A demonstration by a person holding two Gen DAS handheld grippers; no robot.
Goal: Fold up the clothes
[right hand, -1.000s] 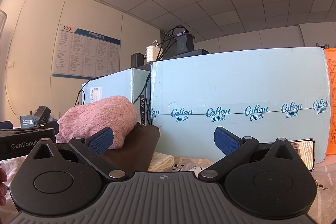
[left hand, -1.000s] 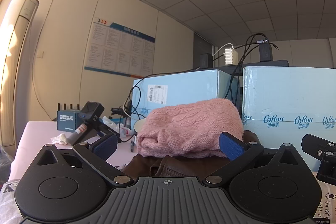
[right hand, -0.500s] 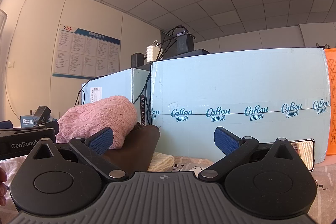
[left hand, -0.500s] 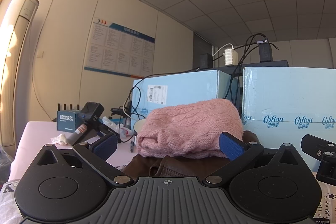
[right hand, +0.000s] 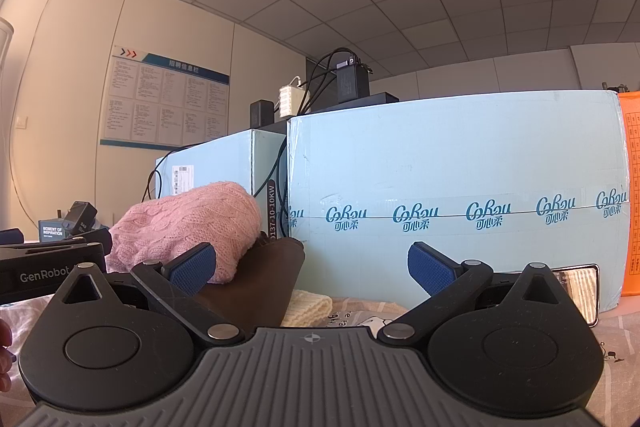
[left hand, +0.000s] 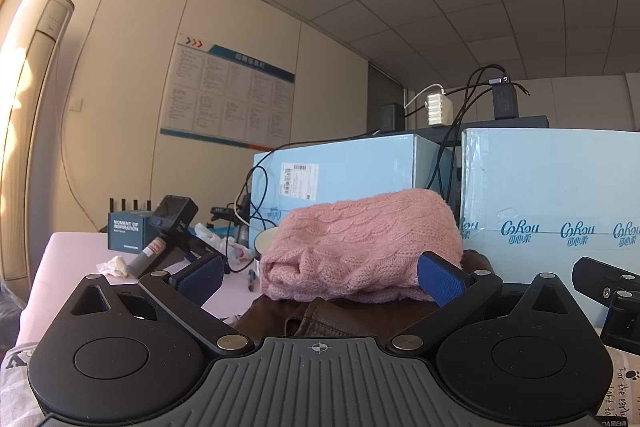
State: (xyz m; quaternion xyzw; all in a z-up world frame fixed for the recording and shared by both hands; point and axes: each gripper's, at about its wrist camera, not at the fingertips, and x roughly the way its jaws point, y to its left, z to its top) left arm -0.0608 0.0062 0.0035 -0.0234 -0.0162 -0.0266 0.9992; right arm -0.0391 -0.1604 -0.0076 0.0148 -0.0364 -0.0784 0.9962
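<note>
A folded pink knit sweater [left hand: 360, 247] lies on top of a dark brown garment [left hand: 340, 315], straight ahead of my left gripper [left hand: 320, 277]. That gripper is open and empty, just short of the pile. In the right wrist view the pink sweater [right hand: 188, 227] and the brown garment [right hand: 264, 283] sit at the left, with a cream knit piece [right hand: 308, 307] beside them. My right gripper [right hand: 312, 267] is open and empty, facing a pale blue box. The left gripper's body [right hand: 44, 273] shows at the left edge.
Two pale blue cardboard boxes [right hand: 460, 203] [left hand: 340, 183] stand close behind the clothes, with chargers and cables on top. A small dark box [left hand: 128, 231], a handheld device [left hand: 172, 223], tissues and a cup lie on the pink table [left hand: 68, 267] at the left. A tall air conditioner [left hand: 28, 115] stands at far left.
</note>
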